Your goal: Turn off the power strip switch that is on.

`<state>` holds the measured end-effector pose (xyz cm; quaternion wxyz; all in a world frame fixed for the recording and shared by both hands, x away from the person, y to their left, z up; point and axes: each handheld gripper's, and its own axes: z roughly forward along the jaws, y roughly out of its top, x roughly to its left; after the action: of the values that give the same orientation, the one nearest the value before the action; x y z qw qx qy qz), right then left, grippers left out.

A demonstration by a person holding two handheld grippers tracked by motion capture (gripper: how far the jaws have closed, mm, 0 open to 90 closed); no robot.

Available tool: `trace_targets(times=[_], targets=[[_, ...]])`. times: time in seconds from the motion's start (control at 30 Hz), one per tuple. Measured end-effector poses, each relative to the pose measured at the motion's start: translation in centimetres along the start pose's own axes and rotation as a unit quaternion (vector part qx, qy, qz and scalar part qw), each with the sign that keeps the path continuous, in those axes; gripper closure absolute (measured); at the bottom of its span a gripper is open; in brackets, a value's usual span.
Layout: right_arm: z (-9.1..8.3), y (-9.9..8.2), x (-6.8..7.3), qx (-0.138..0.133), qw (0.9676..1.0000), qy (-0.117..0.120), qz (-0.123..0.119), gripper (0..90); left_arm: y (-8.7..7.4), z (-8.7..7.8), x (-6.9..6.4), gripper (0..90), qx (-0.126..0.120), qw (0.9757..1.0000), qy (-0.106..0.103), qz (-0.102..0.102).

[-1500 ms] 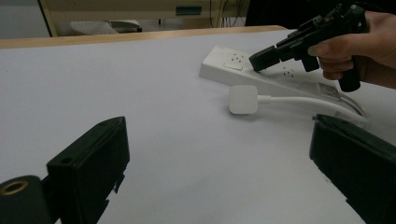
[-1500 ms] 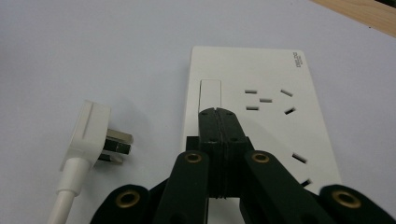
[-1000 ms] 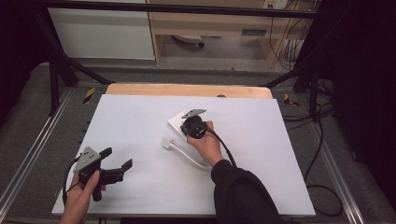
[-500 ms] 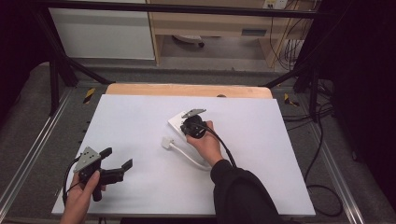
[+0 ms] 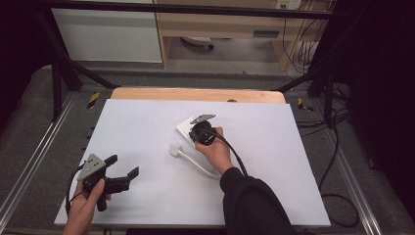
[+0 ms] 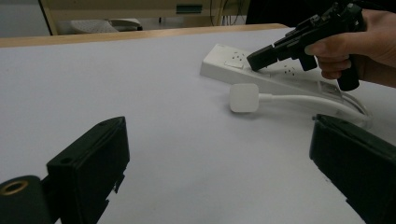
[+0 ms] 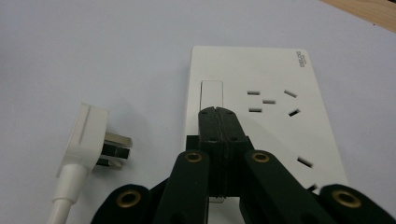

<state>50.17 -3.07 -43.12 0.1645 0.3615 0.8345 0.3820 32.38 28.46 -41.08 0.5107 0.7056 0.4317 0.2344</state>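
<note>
White sheeting (image 5: 147, 127) covers the table, with a strip of bare wood (image 5: 195, 94) along its far edge. At the near left corner, seen from the high view, the left hand (image 5: 83, 208) holds the left gripper (image 5: 122, 169) low over the sheet, jaws spread wide with nothing between them; in the left gripper view the two black jaws stand far apart at the bottom corners, framing bare sheet.

Toward the middle lies a white plug (image 5: 174, 149), prongs out, loose on the sheet and not in any socket. The right gripper view shows its flat pins pointing toward the strip's side, just beside it but apart from it. Its white cord (image 5: 200, 166) runs from the plug back toward the person and curves under the right hand.

Right of the plug sits a white power strip (image 7: 280, 74), lying flat near the table's centre, its sockets facing up. The right gripper (image 7: 217, 114) is clenched, jaws pressed together with nothing between them, and its closed tip rests over the strip's switch (image 7: 211, 93); whether it actually touches cannot be told for sure. The right hand (image 5: 215, 152), in a dark sleeve (image 5: 249, 200), holds that gripper tilted down onto the strip, as the left gripper view also shows.
</note>
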Motion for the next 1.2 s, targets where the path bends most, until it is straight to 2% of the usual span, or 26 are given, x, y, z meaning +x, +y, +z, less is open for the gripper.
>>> trace_targets(times=[0.93, 1.2], targets=[[-0.07, -0.1, 0.32, -0.003, 1.0, 0.002, -0.005, 90.0, 0.0, 0.0, -0.02, 4.9, -0.001, 1.0, -0.001, 0.001], [-0.64, 0.12, 0.44, -0.016, 0.9999, 0.004, -0.002, 90.0, 0.0, 0.01, -0.02, 5.0, 0.0, 1.0, -0.001, 0.0]])
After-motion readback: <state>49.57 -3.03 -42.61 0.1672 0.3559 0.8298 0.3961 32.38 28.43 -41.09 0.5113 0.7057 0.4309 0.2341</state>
